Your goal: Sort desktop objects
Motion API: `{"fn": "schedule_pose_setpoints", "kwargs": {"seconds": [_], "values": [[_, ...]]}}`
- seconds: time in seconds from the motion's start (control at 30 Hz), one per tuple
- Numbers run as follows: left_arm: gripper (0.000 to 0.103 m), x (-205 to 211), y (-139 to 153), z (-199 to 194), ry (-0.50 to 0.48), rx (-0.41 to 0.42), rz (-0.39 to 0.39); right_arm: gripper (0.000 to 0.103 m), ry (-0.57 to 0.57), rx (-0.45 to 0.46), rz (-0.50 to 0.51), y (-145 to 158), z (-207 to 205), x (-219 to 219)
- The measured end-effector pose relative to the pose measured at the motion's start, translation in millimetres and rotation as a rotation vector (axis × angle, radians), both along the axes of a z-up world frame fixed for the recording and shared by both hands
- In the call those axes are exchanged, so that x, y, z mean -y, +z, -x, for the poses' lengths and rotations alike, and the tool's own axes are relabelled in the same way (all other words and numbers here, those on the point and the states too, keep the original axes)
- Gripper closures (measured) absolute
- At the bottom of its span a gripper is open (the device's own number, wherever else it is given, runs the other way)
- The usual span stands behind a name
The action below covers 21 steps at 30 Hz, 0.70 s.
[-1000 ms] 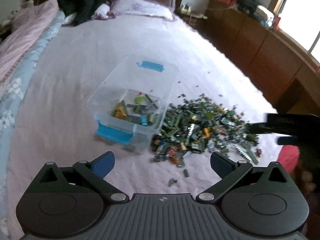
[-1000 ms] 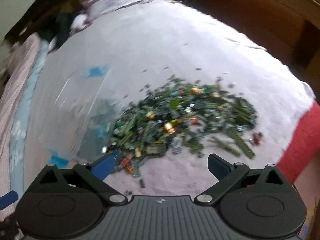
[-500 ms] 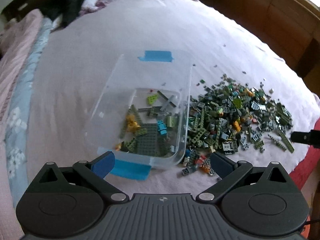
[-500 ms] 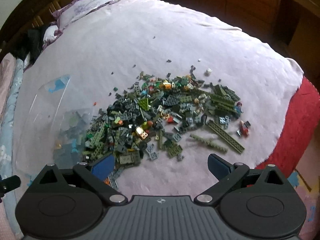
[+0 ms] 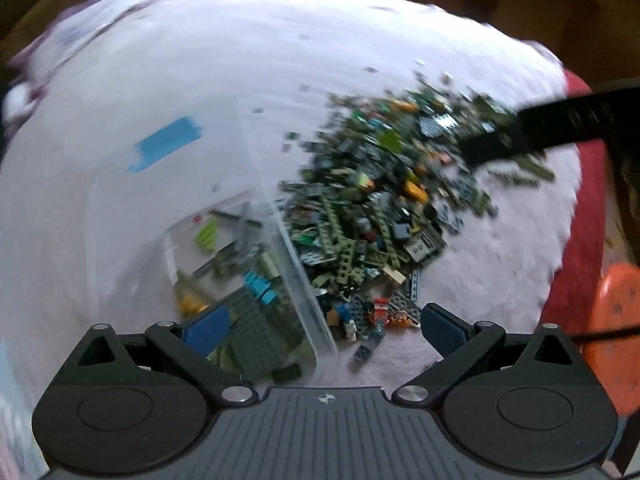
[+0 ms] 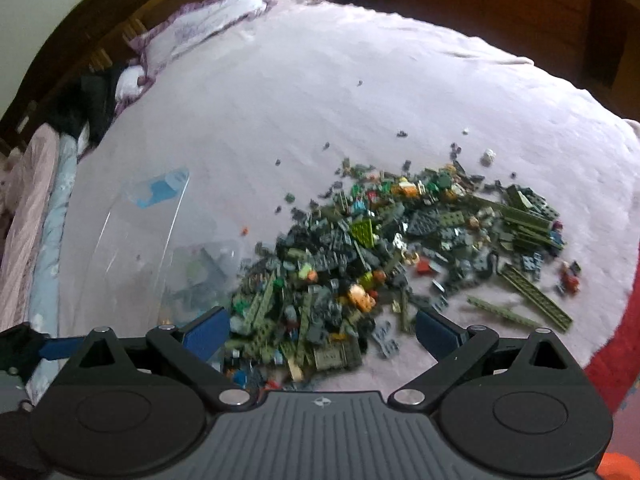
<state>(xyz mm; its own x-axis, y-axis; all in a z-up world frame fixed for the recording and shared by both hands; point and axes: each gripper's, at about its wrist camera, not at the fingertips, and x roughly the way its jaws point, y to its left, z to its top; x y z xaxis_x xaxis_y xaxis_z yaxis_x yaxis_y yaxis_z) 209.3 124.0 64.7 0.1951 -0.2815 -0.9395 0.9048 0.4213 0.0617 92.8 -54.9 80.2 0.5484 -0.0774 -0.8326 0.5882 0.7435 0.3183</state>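
Observation:
A big pile of small toy bricks [image 6: 400, 256], mostly green and grey, lies on a pale pink bedspread [image 6: 320, 92]; it also shows in the left wrist view [image 5: 384, 208]. A clear plastic bin [image 5: 224, 240] with blue latches holds several bricks and stands left of the pile; it is faint in the right wrist view [image 6: 160, 240]. My left gripper [image 5: 324, 326] is open and empty, over the bin's near right corner. My right gripper [image 6: 322, 326] is open and empty above the pile's near edge. The right gripper shows as a dark bar [image 5: 560, 128] over the pile's far side.
Pillows [image 6: 208, 24] and a dark bundle [image 6: 88, 108] lie at the bed's head. Wooden furniture [image 6: 520, 12] runs along the far side. A red blanket edge [image 6: 616, 352] and an orange object [image 5: 616, 320] sit at the right.
Both grippers have dropped lower and closer to the bricks. The left view has swung right and is blurred. The right gripper has come in over the pile. Both stay open.

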Motion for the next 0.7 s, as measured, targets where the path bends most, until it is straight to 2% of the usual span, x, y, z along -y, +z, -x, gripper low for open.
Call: {"fn": "schedule_pose_setpoints", "kwargs": {"seconds": [0.1, 0.2, 0.3, 0.4, 0.53, 0.63, 0.7], "values": [[0.001, -3.9, -27.8, 2.8, -0.159, -0.023, -0.004, 0.003, -0.060, 0.023, 0.053, -25.6, -1.4, -12.5], [0.001, -15.0, -41.3, 9.1, -0.268, 0.013, 0.071, 0.003, -0.145, 0.046, 0.093, -47.5, 5.0, -30.3], [0.001, -31.0, -48.8, 13.1, -0.307, 0.098, 0.199, 0.003, -0.233, 0.070, 0.115, -59.4, 14.6, -47.2], [0.002, -51.8, -58.8, 18.0, -0.343, 0.265, 0.325, 0.003, -0.324, 0.075, 0.155, -66.8, 26.1, -63.7], [0.000, -66.7, -66.3, 26.4, -0.444, 0.434, 0.450, 0.003, -0.435, 0.062, 0.193, -71.0, 40.9, -94.5], [0.000, -64.8, -69.9, 29.0, -0.536, 0.491, 0.508, 0.003, -0.472, 0.025, 0.258, -69.0, 41.9, -117.8], [0.000, -63.9, -68.6, 25.3, -0.561, 0.533, 0.546, 0.004, -0.479, 0.002, 0.301, -66.6, 40.0, -132.1]]}}
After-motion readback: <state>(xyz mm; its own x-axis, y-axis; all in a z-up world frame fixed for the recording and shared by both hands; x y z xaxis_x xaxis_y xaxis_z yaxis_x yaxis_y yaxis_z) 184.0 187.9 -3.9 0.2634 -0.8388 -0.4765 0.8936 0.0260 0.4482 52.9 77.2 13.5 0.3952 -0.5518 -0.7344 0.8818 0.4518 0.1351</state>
